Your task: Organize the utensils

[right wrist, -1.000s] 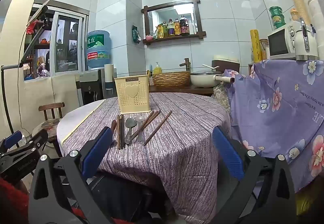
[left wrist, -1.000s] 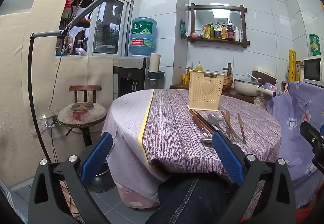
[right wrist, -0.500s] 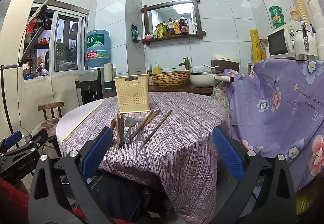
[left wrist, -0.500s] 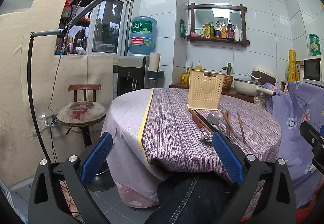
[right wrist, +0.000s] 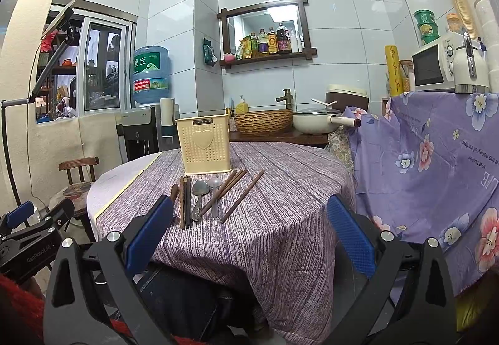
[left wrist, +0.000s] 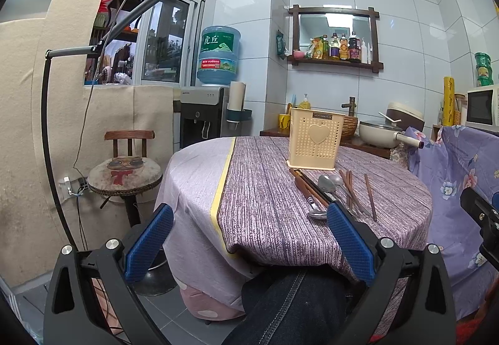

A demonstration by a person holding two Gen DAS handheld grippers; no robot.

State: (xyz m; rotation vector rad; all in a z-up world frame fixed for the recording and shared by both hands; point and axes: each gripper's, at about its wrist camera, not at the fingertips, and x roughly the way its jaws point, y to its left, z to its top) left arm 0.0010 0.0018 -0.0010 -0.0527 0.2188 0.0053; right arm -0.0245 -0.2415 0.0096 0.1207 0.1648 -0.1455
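Note:
A cream perforated utensil holder [left wrist: 315, 140] [right wrist: 204, 146] with a heart stands upright on the round table [left wrist: 268, 198] [right wrist: 280, 220]. In front of it lie brown chopsticks [left wrist: 369, 197] [right wrist: 241, 196], two metal spoons [left wrist: 326, 183] [right wrist: 199, 192] and a dark-handled utensil [left wrist: 307, 189] [right wrist: 185, 201]. My left gripper [left wrist: 249, 239] is open and empty, held low before the table's near edge. Open and empty too, my right gripper [right wrist: 249, 236] hangs below the table's front edge. The left gripper's body [right wrist: 28, 239] shows at the lower left of the right wrist view.
A person's denim-clad leg [left wrist: 293, 307] is under the table. To the left stand a wooden stool [left wrist: 124, 176], a lamp stand [left wrist: 46, 142] and a water dispenser [left wrist: 205, 117]. Behind the table a counter carries a pot [right wrist: 318, 123] and basket [right wrist: 263, 122]. A flowered purple cloth [right wrist: 430, 164] hangs at the right.
Both views have risen a little, so the table and utensils sit slightly lower and closer. Both grippers stay open and empty.

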